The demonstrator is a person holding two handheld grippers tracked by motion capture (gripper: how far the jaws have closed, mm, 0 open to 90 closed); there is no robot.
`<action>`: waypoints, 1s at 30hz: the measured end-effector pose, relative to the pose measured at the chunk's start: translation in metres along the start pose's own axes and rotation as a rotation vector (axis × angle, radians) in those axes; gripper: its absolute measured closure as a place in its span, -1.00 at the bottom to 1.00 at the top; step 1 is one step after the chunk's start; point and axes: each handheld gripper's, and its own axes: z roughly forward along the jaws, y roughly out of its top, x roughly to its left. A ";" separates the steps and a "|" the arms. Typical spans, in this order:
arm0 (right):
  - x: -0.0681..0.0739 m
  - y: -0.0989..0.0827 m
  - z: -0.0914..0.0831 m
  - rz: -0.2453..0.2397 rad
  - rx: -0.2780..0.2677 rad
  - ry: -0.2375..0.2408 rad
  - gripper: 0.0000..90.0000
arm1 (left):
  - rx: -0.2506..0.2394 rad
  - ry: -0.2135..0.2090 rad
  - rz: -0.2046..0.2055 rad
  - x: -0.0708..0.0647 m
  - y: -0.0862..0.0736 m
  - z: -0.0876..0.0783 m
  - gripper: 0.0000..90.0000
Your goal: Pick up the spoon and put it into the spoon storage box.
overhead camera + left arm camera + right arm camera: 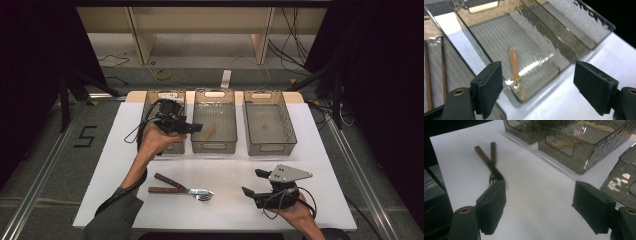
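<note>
Your left gripper [192, 128] hovered at the near edge of the middle bin [214, 146], and its jaws stood wide apart with nothing between them. In the left gripper view a small spoon with a pale wooden handle [515, 67] lay on the ribbed floor of this bin, just beyond the jaws, its handle pointing away toward the far wall.

Your right gripper [252, 182] rested low over the white table [235, 210], jaws also spread and empty. The two pieces left on the table, a fork [177, 191] and a second piece with a dark wooden handle [167, 181], lay to the left of it. Their handles pointed toward your left side and the metal ends toward your right gripper, so I judge this hand was nearer to the metal ends. In the right gripper view the fork's tines sat just beyond the left jaw.

The bins were of smoky, rippled clear plastic with cut-out handles. The left bin [150, 97] held thin brown sticks; the right bin [270, 145] looked empty.
</note>
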 end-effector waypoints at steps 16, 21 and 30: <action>0.000 0.000 0.000 -0.001 0.004 0.001 -0.39 | 0.108 0.013 0.108 -0.009 -0.038 -0.014 -0.57; 0.000 0.000 -0.001 0.003 0.004 -0.001 -0.39 | 0.135 0.012 0.145 -0.012 -0.043 -0.015 -0.59; -0.001 0.000 -0.001 0.002 0.003 -0.001 -0.39 | 0.182 0.012 0.167 -0.018 -0.059 -0.016 -0.62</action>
